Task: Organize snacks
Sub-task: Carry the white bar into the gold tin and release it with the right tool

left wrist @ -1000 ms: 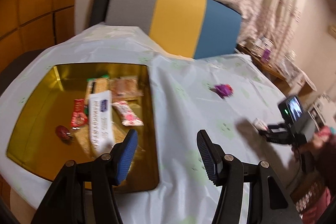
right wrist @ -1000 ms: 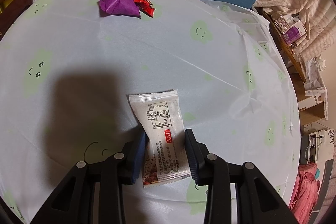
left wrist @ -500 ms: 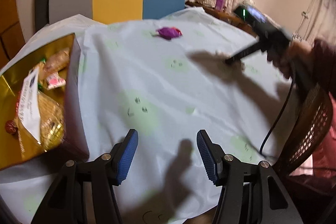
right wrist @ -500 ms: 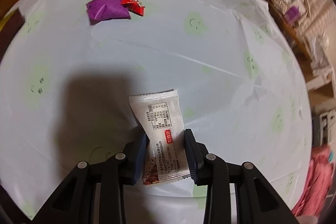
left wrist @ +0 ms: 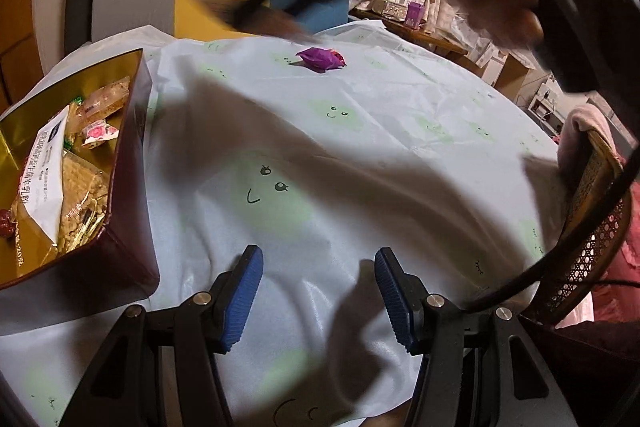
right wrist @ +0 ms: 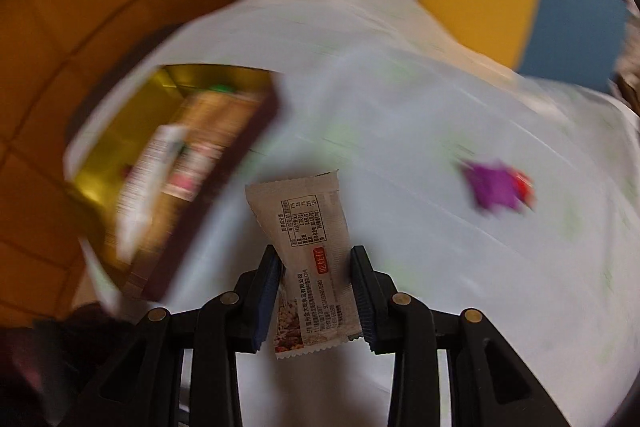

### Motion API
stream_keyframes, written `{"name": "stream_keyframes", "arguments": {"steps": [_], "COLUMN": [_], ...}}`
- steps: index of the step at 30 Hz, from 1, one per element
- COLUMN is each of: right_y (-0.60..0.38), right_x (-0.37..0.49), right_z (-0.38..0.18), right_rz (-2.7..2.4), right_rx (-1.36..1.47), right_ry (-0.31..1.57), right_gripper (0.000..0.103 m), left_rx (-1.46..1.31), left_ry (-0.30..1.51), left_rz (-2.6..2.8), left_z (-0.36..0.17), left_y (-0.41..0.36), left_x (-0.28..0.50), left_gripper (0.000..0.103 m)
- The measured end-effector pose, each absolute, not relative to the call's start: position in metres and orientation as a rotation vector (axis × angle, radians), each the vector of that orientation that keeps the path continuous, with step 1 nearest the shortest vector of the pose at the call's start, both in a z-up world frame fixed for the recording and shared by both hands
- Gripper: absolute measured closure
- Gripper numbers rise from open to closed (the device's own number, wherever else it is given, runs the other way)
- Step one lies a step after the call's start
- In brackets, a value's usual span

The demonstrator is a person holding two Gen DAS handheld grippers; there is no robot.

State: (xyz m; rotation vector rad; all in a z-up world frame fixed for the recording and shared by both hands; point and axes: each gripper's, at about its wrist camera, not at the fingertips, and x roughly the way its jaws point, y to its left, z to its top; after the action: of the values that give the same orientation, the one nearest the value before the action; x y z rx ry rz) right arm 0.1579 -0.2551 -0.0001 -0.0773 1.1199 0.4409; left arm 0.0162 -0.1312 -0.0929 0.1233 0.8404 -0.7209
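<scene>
While clamped in the right gripper (right wrist: 314, 287), white snack packet (right wrist: 308, 247) now off the tablecloth (left wrist: 360, 155), swinging toward the gold box (left wrist: 120, 163). Drop-off next, probably. Left gripper (left wrist: 318, 295) empty, jaws apart.

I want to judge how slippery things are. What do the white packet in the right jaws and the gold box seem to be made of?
Packet: probably thin plastic film, fairly matte, printed, with crimped zigzag end seals. Box: probably metal or foil-lined card; its gold inside is glossy and mirrors the snacks, its outside is dark red. The look leaves this open.
</scene>
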Motion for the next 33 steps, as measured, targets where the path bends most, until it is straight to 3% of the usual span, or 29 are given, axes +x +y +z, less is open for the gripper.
{"name": "stream_keyframes", "arguments": {"steps": [9, 17, 33], "right_y": [-0.155, -0.128, -0.242], "right_x": [0.172, 0.188, 0.175], "right_z": [0.01, -0.016, -0.019], "right_rz": [0.659, 0.677, 0.471], "right_rx": [-0.095, -0.06, 0.034], "right_ry": [1.123, 1.184, 1.132], "right_gripper": [0.067, 0.064, 0.064], "left_rx": [0.052, 0.019, 0.049], "left_ry": [0.835, 0.841, 0.841], "left_rz": [-0.753, -0.761, -0.737], "left_z": [-0.094, -0.095, -0.095], "left_y": [-0.123, -0.121, -0.123], "left_x": [0.02, 0.022, 0.018], "left_gripper": [0.044, 0.044, 0.044]}}
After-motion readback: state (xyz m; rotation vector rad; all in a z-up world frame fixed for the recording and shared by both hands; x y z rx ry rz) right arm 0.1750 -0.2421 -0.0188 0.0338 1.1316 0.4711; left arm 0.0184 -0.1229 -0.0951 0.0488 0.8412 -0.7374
